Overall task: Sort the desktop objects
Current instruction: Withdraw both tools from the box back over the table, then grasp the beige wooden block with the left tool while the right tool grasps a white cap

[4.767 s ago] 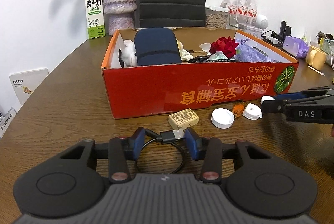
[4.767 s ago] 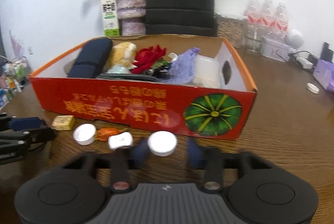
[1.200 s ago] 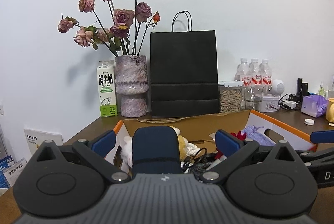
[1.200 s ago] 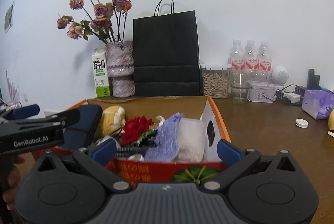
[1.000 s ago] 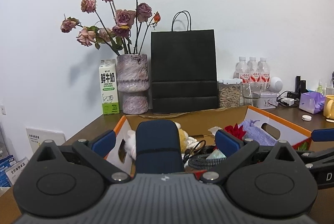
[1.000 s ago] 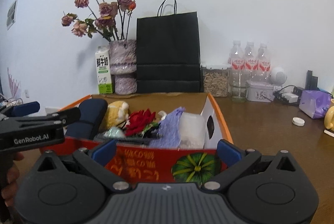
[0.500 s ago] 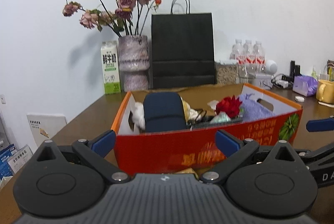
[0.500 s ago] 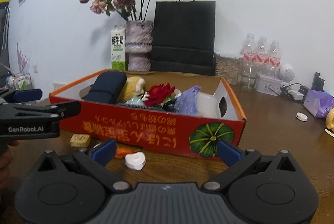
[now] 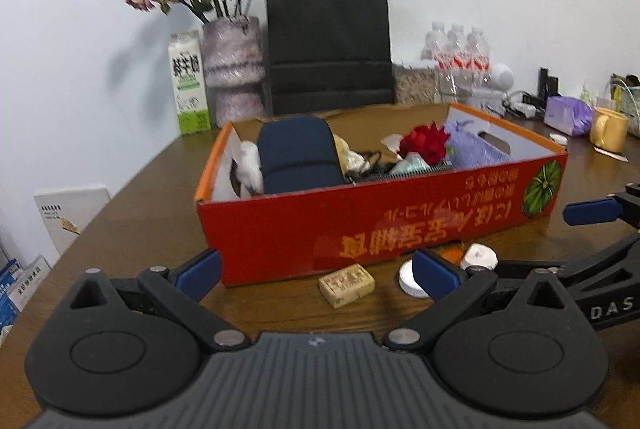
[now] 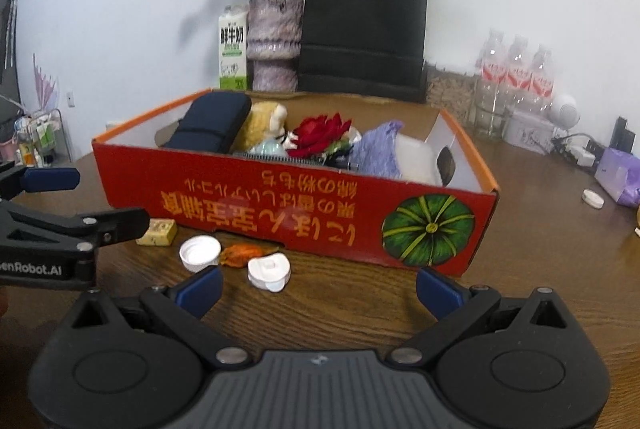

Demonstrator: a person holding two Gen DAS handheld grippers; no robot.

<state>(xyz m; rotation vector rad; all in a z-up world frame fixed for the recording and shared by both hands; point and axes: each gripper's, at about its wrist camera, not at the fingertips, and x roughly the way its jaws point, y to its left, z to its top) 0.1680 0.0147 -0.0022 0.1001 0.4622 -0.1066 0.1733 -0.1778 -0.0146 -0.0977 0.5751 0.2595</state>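
Observation:
A red cardboard box (image 9: 360, 225) (image 10: 280, 213) stands on the wooden table, holding a navy case (image 9: 298, 157), a red flower (image 9: 426, 143), a purple cloth (image 9: 472, 149) and other items. In front of it lie a tan block (image 9: 347, 285) (image 10: 157, 232), a white lid (image 10: 200, 253) (image 9: 408, 277), an orange scrap (image 10: 242, 255) and a white cap (image 10: 269, 272) (image 9: 478, 257). My left gripper (image 9: 316, 271) is open and empty, low over the table before the tan block. My right gripper (image 10: 318, 287) is open and empty, just behind the white cap.
A milk carton (image 9: 188, 85), a vase of dried roses (image 9: 236, 69) and a black paper bag (image 9: 330, 41) stand behind the box. Water bottles (image 10: 516, 77), a yellow mug (image 9: 610, 129), a purple pack (image 10: 620, 173) and a small white lid (image 10: 593, 198) are at the right.
Both grippers have dropped from above the box to table level in front of it, staying open. The cable held by the left gripper 4.8 s ago is no longer between its fingers.

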